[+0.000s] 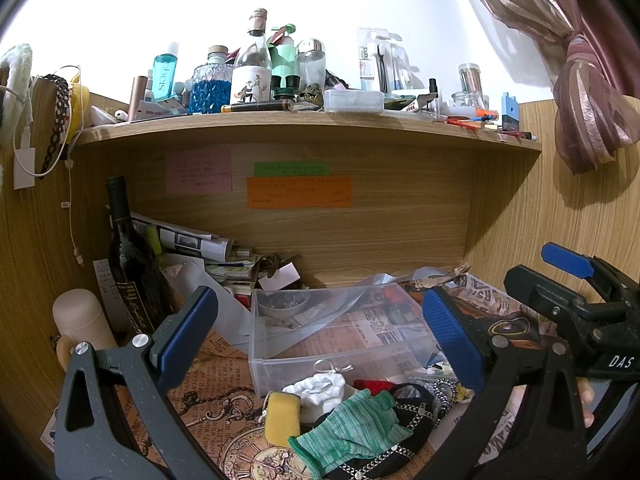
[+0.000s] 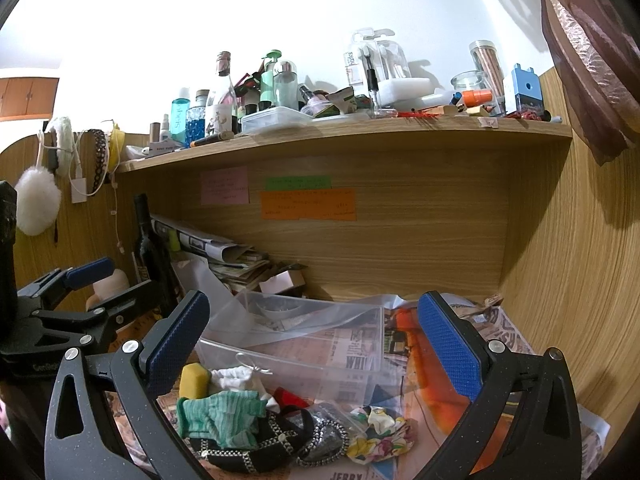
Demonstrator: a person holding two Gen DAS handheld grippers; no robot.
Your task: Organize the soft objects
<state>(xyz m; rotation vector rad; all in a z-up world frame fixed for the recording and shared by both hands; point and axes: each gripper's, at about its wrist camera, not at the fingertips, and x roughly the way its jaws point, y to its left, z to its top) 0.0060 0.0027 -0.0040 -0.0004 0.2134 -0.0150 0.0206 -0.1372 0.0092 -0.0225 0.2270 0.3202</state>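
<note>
A pile of soft things lies on the desk in front of a clear plastic bin (image 1: 280,364) (image 2: 360,320): a yellow sponge (image 1: 282,418) (image 2: 193,380), a white cloth (image 1: 320,390) (image 2: 232,376), a green striped cloth (image 1: 352,428) (image 2: 220,416), a black pouch with a chain pattern (image 1: 404,452) (image 2: 256,448), a red piece (image 2: 290,398) and a floral scrunchie (image 2: 380,432). My left gripper (image 1: 320,340) is open and empty above the bin. My right gripper (image 2: 316,344) is open and empty above the pile; it also shows at the right of the left wrist view (image 1: 568,268).
A dark wine bottle (image 1: 128,256) and a beige cup (image 1: 82,320) stand at the left. Papers (image 1: 200,240) are stacked behind the bin. The shelf (image 1: 304,128) above is crowded with bottles and jars. Wooden walls close in both sides; a curtain (image 1: 592,100) hangs right.
</note>
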